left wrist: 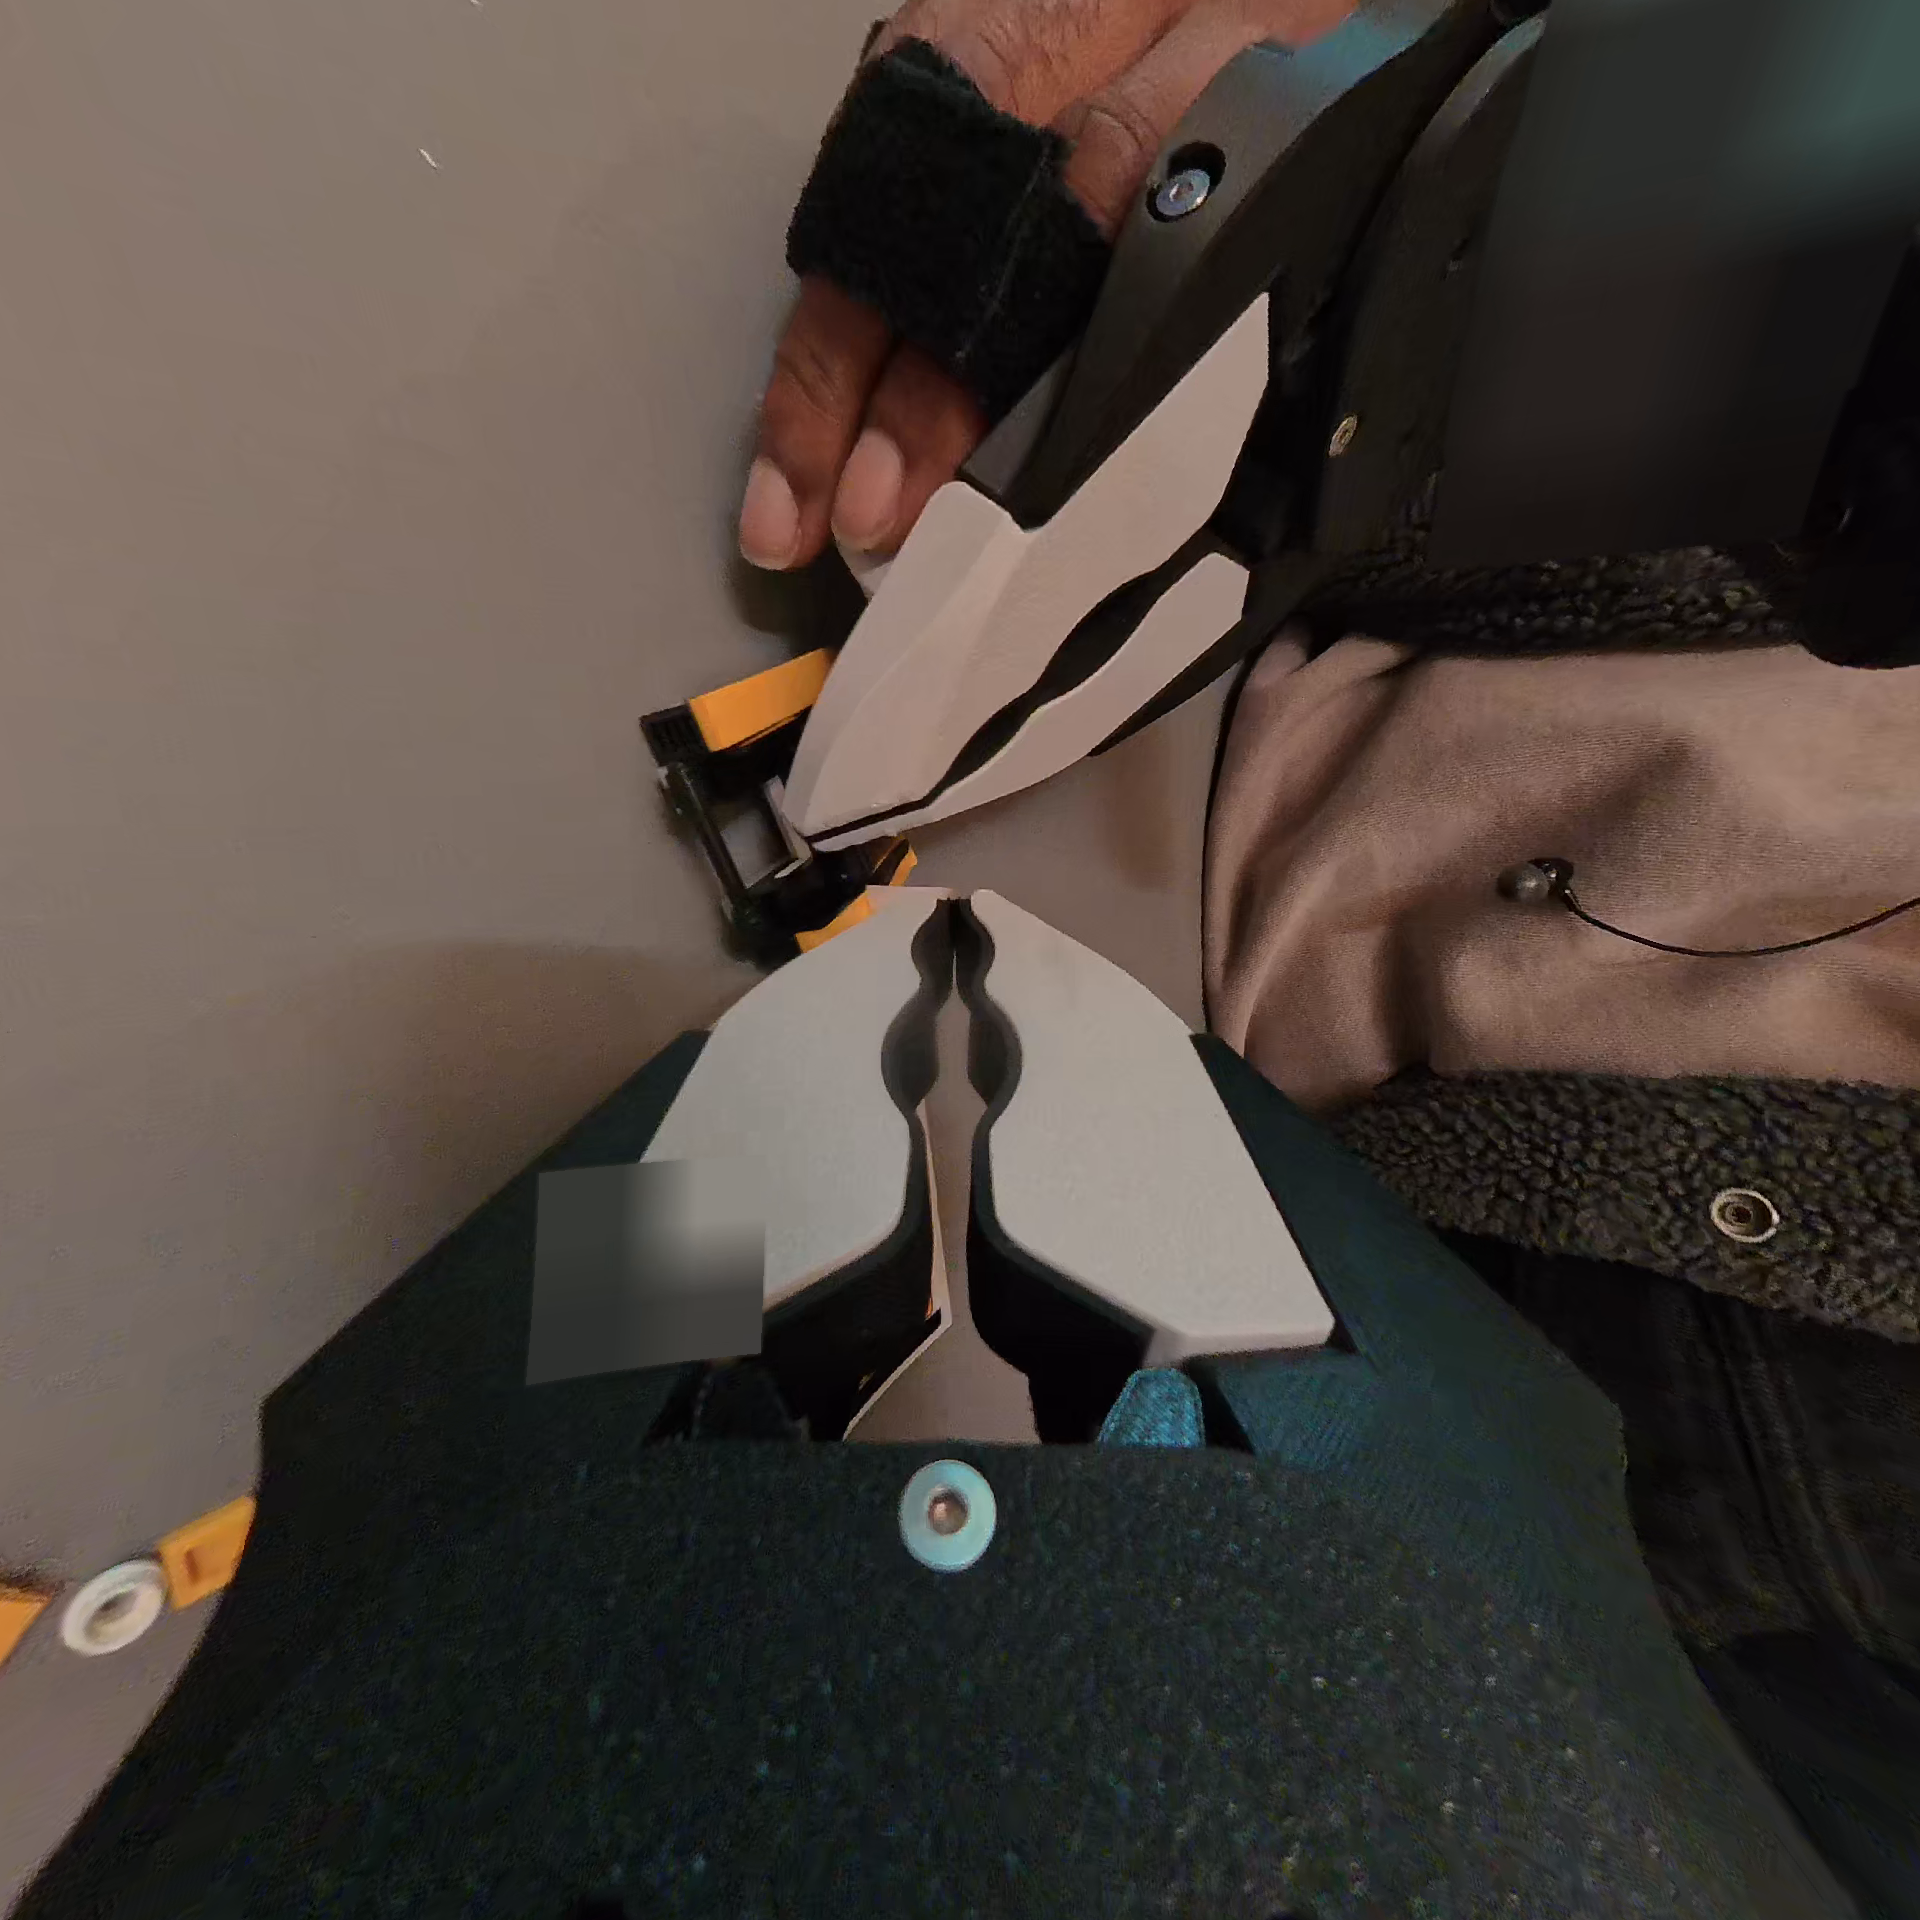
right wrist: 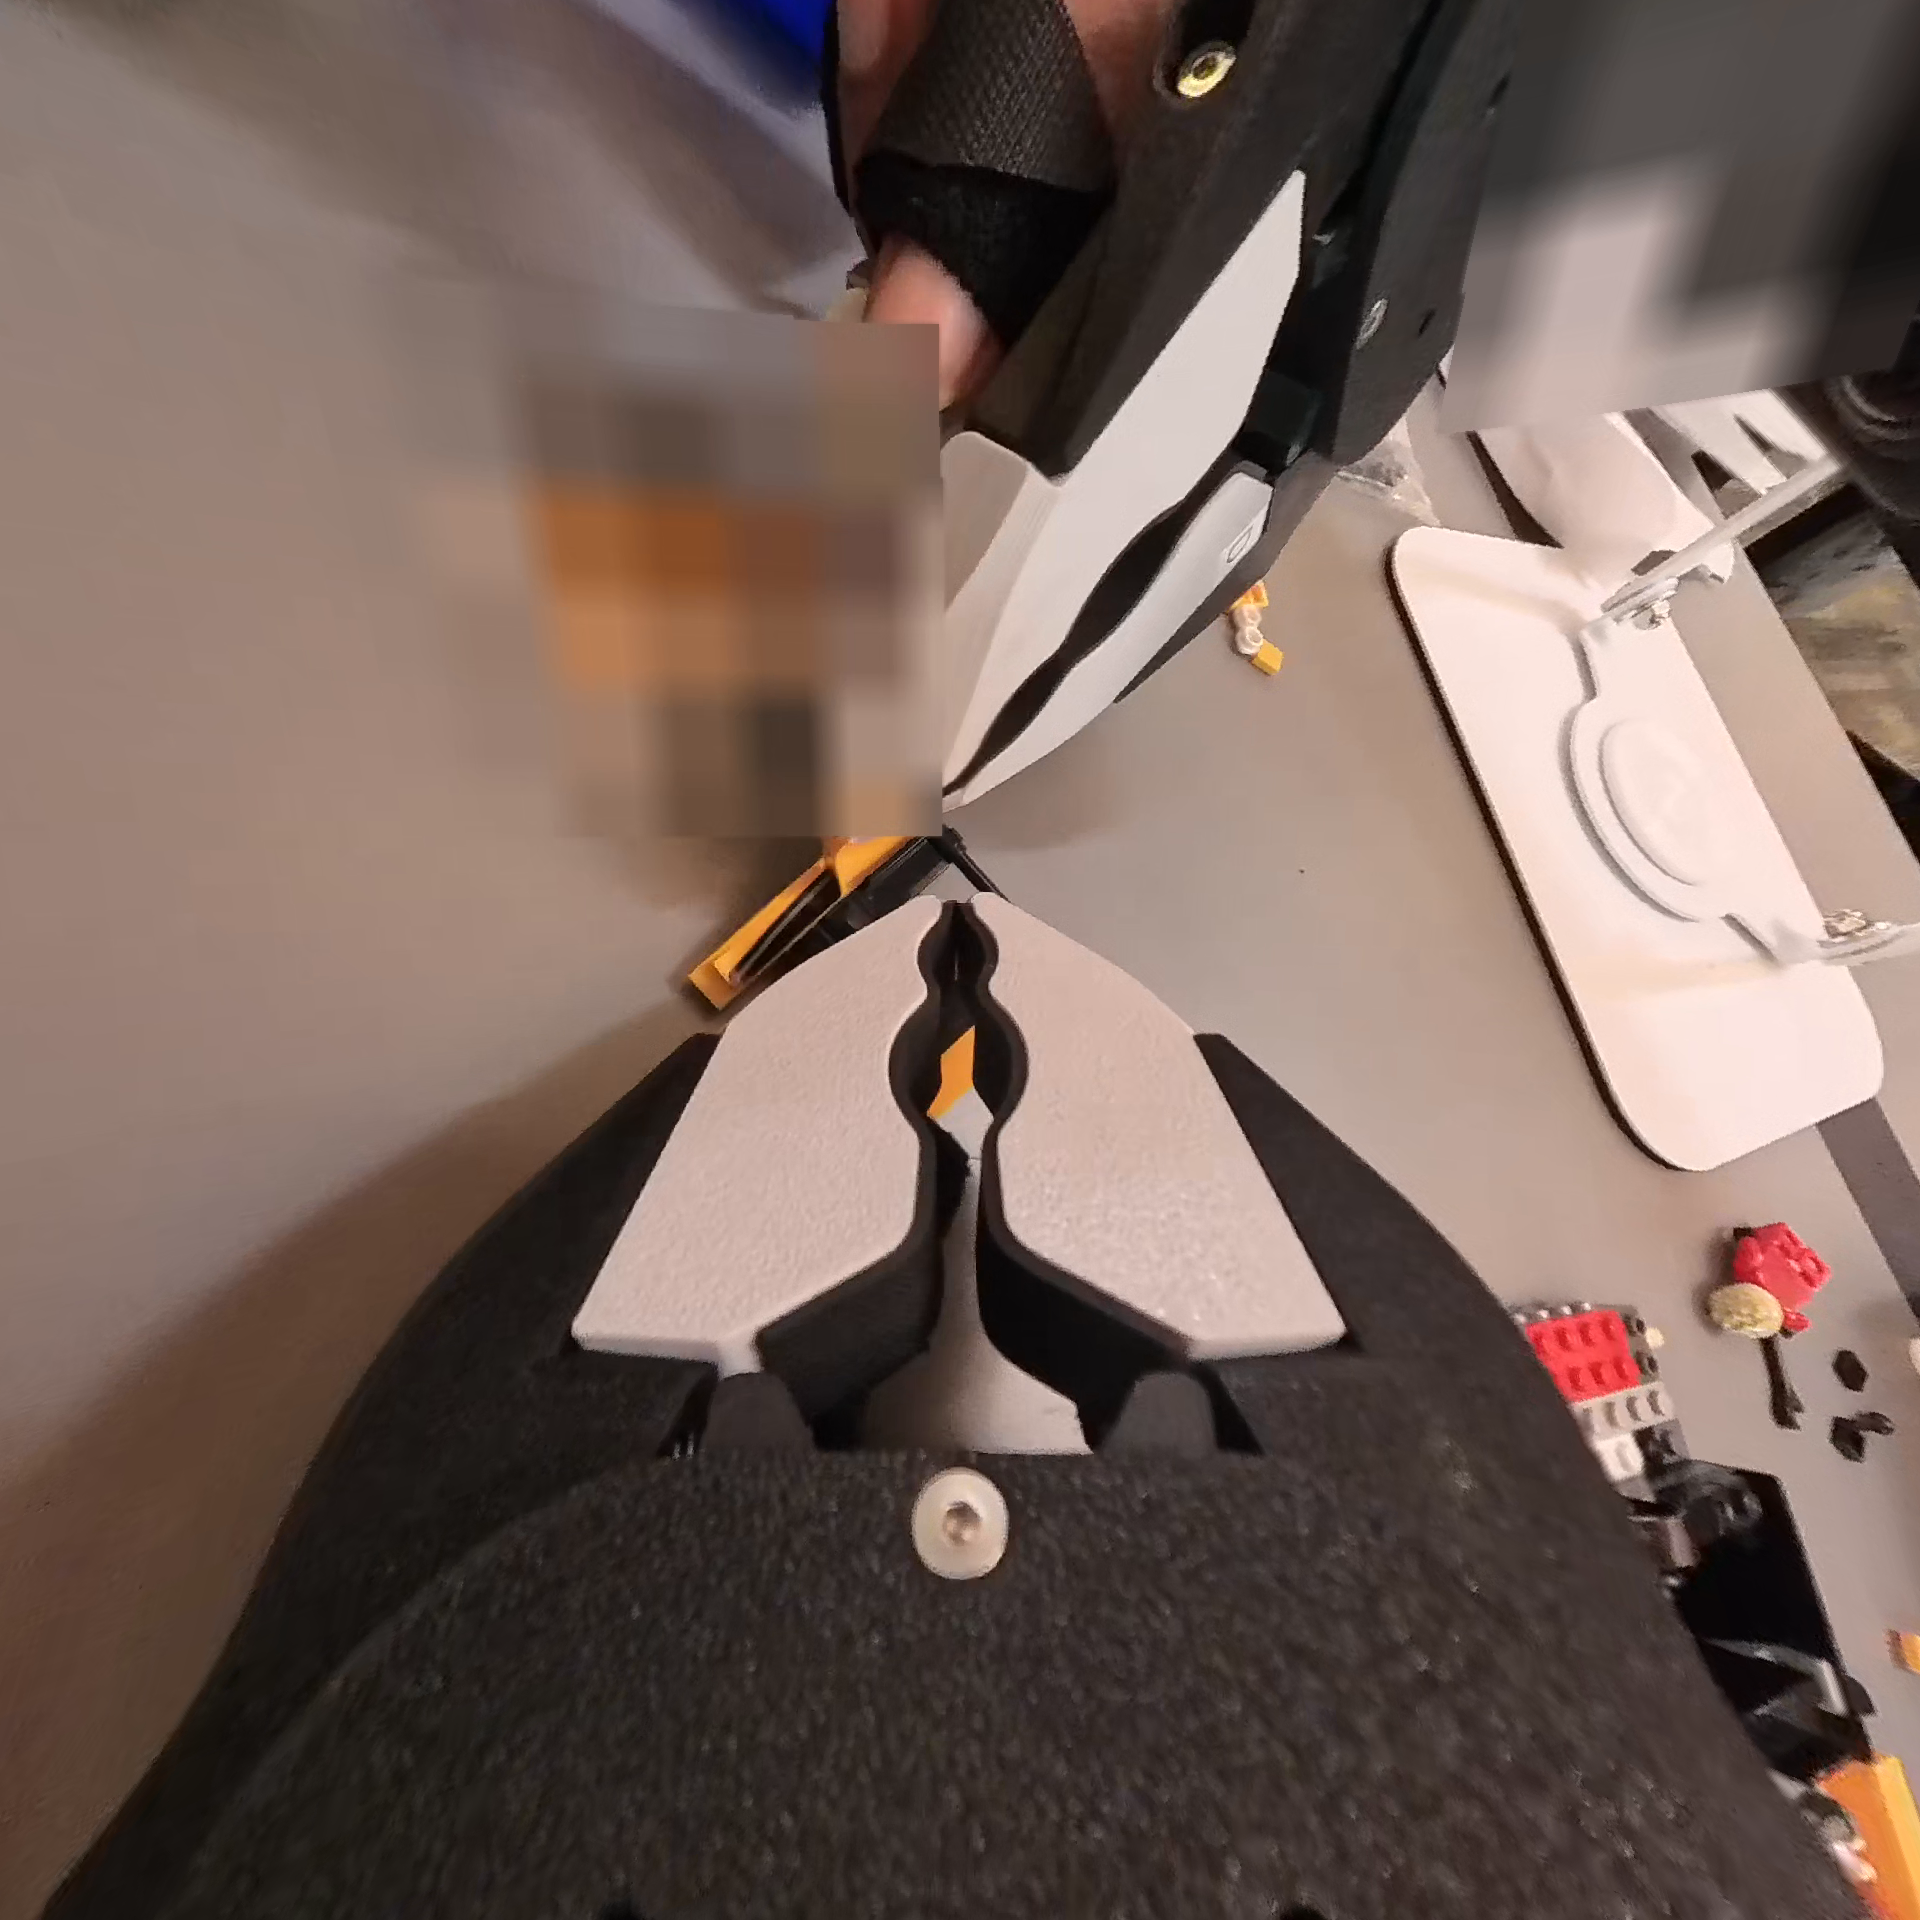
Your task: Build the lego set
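Note:
A small black and yellow lego assembly (left wrist: pixel 727 790) is held between both grippers above the grey table (left wrist: pixel 312 623). My left gripper (left wrist: pixel 954 900) is shut, with its tips against the assembly's lower yellow edge. My right gripper (left wrist: pixel 808 831) comes in from the upper right and is shut on a small pale part of the assembly. In the right wrist view my right gripper (right wrist: pixel 956 910) is shut, with a yellow piece (right wrist: pixel 956 1070) showing in the gap between its fingers. The assembly (right wrist: pixel 790 925) sticks out to its left. The left gripper (right wrist: pixel 951 821) meets it from above.
A white flat stand base (right wrist: pixel 1662 831) lies on the table at the right. Red bricks (right wrist: pixel 1777 1262), a part-built red, grey and black model (right wrist: pixel 1590 1361) and small black pieces lie near it. Loose yellow pieces (left wrist: pixel 203 1558) and a white round piece (left wrist: pixel 109 1605) lie at the left. The person's jacket (left wrist: pixel 1558 831) is close by. The tips of both grippers are at nearly the same place.

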Demonstrator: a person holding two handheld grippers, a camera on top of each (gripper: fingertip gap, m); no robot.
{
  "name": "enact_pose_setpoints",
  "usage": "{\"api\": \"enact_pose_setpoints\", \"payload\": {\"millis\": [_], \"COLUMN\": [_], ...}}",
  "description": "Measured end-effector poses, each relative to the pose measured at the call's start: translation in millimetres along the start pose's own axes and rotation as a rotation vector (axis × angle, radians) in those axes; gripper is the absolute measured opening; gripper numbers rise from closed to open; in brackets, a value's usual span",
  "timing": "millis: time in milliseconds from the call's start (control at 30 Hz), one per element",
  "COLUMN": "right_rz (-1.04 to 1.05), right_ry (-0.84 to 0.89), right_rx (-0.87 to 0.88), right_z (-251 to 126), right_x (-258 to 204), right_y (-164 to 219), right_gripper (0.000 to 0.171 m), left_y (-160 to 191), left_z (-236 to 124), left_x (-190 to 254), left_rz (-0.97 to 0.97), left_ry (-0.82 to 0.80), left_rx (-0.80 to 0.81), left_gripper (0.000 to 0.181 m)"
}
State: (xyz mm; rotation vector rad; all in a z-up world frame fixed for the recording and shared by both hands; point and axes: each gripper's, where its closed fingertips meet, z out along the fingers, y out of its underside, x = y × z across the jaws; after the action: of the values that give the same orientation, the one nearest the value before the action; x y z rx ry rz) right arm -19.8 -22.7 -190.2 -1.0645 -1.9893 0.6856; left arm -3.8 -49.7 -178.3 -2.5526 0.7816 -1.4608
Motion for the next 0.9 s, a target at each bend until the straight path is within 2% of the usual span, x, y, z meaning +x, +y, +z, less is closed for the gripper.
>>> {"api": "enact_pose_setpoints", "payload": {"millis": [300,433,533,633,700,900], "right_rz": [0.0,-0.005,-0.118,-0.202,-0.231,-0.165], "right_ry": [0.01,-0.17,-0.298,-0.348,-0.392,-0.383], "right_rx": [0.017,0.136,0.07,-0.023,-0.087,-0.123], "right_z": [-1,-18,-22,-15,-8,-3], "right_x": [-2,-11,-24,-27,-34,-34], "right_y": [0,-15,-8,-2,5,9], "right_gripper": [0.004,0.017,0.023,0.028,0.025,0.019], "left_y": [3,6,8,8,8,10], "left_z": [7,5,4,4,4,6], "left_x": [6,5,4,4,4,7], "left_rz": [0.022,0.017,0.013,0.014,0.016,0.032], "left_ry": [-0.034,-0.039,-0.042,-0.044,-0.049,-0.07], "left_rx": [0.001,0.009,-0.001,-0.011,-0.016,-0.031], "left_gripper": [0.0,0.0,0.0,0.0,0.0,0.0]}}
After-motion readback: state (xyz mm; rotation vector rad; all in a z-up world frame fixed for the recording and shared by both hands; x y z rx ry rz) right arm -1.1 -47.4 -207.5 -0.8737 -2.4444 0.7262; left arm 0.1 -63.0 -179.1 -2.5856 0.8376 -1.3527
